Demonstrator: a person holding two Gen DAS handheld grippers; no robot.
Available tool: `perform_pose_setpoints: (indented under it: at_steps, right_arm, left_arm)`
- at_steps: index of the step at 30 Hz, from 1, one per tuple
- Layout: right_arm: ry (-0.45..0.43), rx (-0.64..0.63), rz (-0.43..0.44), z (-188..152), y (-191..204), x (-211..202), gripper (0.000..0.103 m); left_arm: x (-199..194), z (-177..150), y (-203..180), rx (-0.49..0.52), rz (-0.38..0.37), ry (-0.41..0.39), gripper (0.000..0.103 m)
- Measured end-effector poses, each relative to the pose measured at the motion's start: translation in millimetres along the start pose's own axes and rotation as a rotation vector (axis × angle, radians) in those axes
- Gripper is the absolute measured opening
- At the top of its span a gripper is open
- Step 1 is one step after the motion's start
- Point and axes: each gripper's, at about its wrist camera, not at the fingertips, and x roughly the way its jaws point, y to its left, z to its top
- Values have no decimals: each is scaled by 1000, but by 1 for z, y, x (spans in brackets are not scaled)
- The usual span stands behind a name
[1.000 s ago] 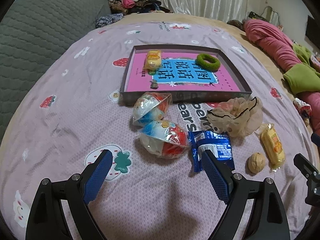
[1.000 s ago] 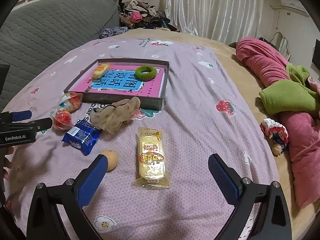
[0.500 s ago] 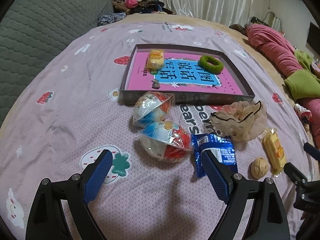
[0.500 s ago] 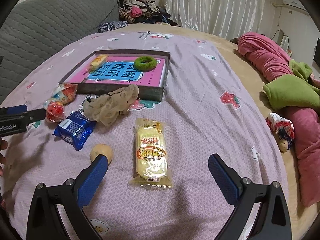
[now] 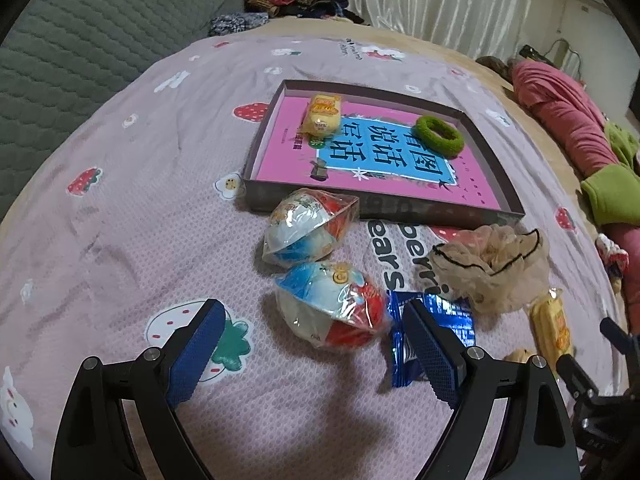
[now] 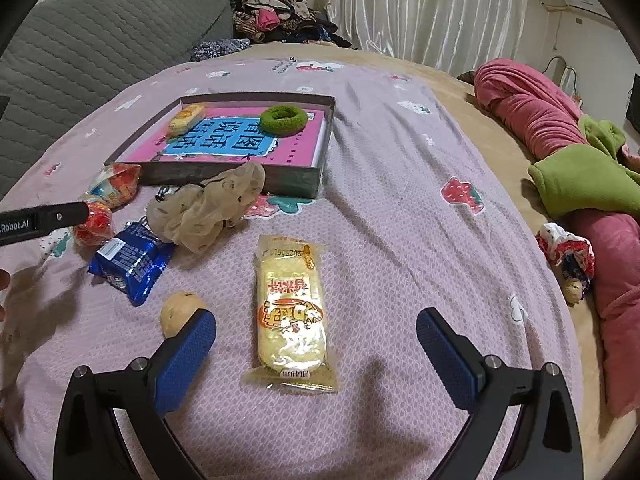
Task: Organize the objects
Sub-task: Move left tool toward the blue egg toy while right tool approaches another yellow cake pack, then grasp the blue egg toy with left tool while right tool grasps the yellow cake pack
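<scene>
the right tool (image 6: pixel 316 330), its jaws spread wide and empty, hangs over the yellow snack packet (image 6: pixel 291 312) lying on the bed, whose long axis runs straight ahead between the jaws, while the left tool (image 5: pixel 312 330) stands equally spread before the wrapped toy egg (image 5: pixel 334 310).

A home bedroom: everything lies on a bed (image 6: pixel 400 152) spread with a lilac strawberry-print sheet. A grey quilted headboard (image 6: pixel 100 44), a heap of clothes (image 6: pixel 276 20), pale curtains (image 6: pixel 420 4) and rumpled pink and green blankets (image 6: pixel 560 140) surround it
</scene>
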Motion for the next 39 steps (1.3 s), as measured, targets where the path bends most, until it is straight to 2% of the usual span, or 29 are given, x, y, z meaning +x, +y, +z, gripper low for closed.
perform_pose_setpoints:
  at_steps: [12,22,25,28,33,36,39]
  right_arm:
    - [17,4,-9,2,-4,17,101]
    - [40,11,3,1,-4,29,100]
    - [48,34,20,1,-6,32,95]
    - [56,51,33,2,-7,34,89]
    - [57,48,52,5,-4,35,69]
    - [56,13,34,5,5,34,62]
    - [53,-15,26,5,12,34,50]
  left_arm:
    - [27,12,2,-117,-9,78,91]
    - [46,11,-1,-116,15,114,91]
    - [50,9,-1,-113,11,124,90]
    - [52,7,-2,-97,15,126,84]
    - [53,6,-2,-79,12,129,83]
    - [54,5,-1,-81,11,133,68]
    - [53,5,0,-77,13,132,66]
